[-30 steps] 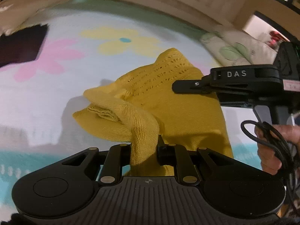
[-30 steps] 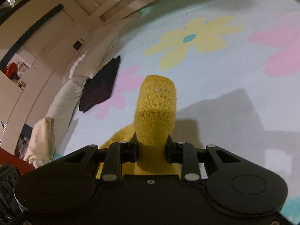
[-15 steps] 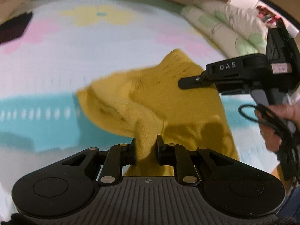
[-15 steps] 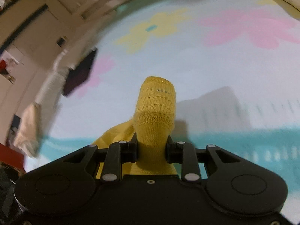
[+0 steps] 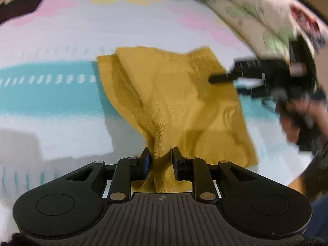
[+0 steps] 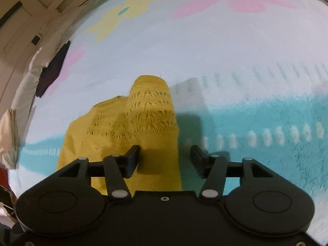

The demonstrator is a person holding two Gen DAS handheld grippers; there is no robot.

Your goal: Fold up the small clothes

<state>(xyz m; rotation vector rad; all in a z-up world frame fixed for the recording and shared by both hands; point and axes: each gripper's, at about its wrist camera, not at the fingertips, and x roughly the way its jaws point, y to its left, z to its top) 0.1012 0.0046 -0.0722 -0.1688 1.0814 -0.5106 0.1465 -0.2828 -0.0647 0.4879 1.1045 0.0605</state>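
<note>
The flowered blanket (image 6: 235, 65) is filling both views, pale with pink and yellow blooms and a teal band running across its near part. On it the yellow knit garment (image 5: 176, 102) is lying spread over the teal band, its lacy patterned end (image 6: 151, 114) reaching toward the far side. Far off to the left a dark cloth (image 6: 53, 71) is sitting on the blanket, well apart from the garment, and a pale pillow (image 5: 256, 14) is lining the far right edge.

The left claw (image 5: 161, 160) is pointing steeply down at the garment's near left corner. Its jaws have just been opening a little, yet a bunched fold of yellow knit is still filling the narrow gap and touching both pads, so it is pinching the garment.

The right claw (image 6: 165, 155) is over the garment's right edge. Its jaws have just been opening and are standing spread, the knit lying flat beneath them, with the right finger (image 6: 197, 160) clear over the teal band. In the left wrist view a person's hand (image 5: 297, 119) is gripping that claw's handle, blurred.
</note>
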